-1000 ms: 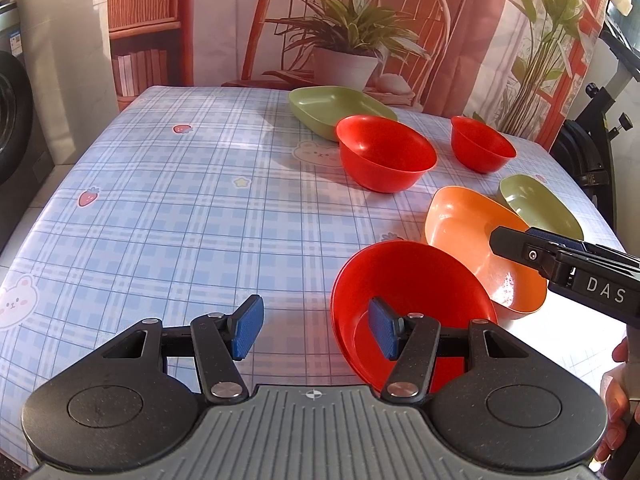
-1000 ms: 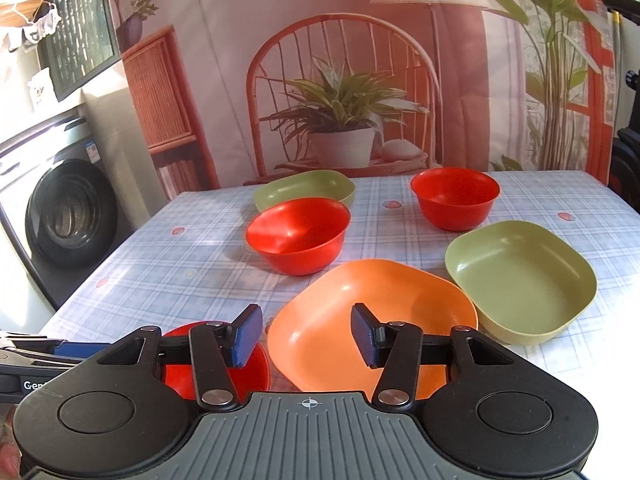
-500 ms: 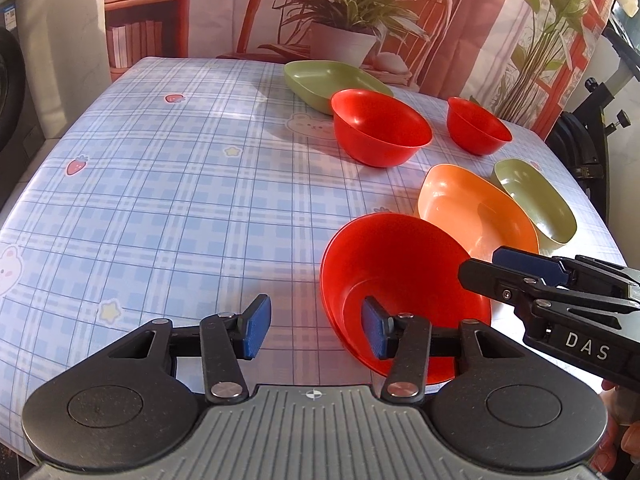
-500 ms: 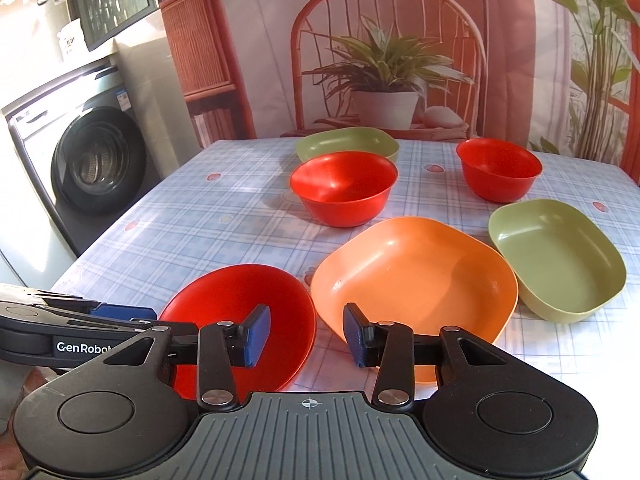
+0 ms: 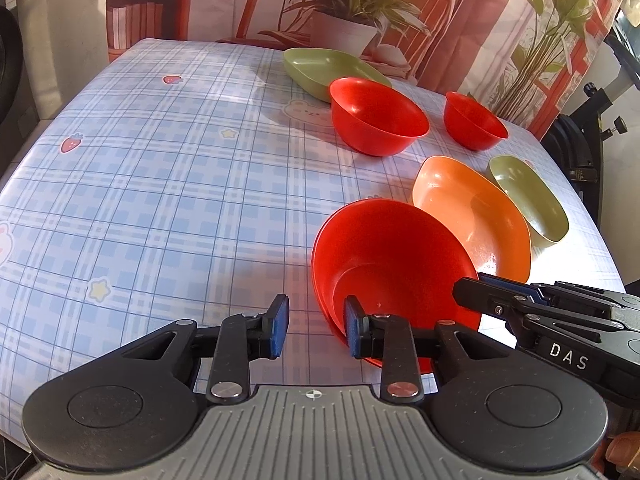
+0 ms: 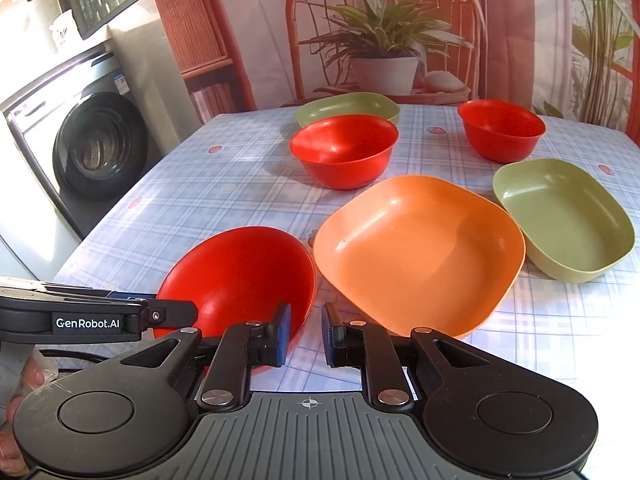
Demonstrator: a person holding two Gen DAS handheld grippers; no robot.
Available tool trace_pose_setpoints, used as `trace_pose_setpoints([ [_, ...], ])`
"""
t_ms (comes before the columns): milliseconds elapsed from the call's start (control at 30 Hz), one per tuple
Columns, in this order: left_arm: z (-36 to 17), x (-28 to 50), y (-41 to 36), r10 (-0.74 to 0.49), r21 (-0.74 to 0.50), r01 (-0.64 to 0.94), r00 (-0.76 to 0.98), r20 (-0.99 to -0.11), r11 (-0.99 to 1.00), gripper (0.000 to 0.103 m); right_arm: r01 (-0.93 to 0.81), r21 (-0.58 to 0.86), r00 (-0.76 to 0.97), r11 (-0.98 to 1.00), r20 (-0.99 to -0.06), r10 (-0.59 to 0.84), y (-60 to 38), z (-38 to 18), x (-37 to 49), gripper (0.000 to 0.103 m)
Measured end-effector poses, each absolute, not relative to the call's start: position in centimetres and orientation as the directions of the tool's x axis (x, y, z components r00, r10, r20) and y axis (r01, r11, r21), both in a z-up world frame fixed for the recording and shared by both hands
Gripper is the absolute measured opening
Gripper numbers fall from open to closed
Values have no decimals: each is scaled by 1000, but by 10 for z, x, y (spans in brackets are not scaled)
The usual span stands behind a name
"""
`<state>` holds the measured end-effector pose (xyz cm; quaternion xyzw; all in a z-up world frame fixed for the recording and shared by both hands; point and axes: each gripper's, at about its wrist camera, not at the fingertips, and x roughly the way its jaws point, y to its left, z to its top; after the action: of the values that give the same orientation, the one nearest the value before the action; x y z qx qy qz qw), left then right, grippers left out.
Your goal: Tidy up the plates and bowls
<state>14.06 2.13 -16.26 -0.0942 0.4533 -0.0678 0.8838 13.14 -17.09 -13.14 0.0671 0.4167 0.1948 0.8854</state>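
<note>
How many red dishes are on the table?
3: a shallow red plastic plate at the near edge, a deep red plastic bowl mid-table, and a smaller red plastic bowl far right. None seems hidden.

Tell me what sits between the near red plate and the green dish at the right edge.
The orange plate lies between the red plate and the green dish; the right wrist view shows it clearest.

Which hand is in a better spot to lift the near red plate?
Probably either: both straddle its rim. The left gripper is closing its jaws over the near edge of the shallow red plastic plate; the right gripper is closing over the edge beside the orange square plastic plate.
</note>
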Motion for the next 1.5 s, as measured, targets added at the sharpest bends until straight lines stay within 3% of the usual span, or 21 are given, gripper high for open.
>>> trace_pose_setpoints([
  [333, -162, 139, 19, -229, -244, 56, 586, -777, 968, 13, -313, 288, 559, 905, -715, 421, -167, -134, 132, 12],
  [833, -155, 136, 18, -204, -199, 78, 623, -755, 977, 13, -330, 274, 581, 903, -695, 424, -164, -128, 132, 12],
  [1500, -78, 187, 11, -227, -125, 194, 715, -661, 973, 14, -312, 340, 693, 887, -558, 457, -185, -67, 199, 11],
])
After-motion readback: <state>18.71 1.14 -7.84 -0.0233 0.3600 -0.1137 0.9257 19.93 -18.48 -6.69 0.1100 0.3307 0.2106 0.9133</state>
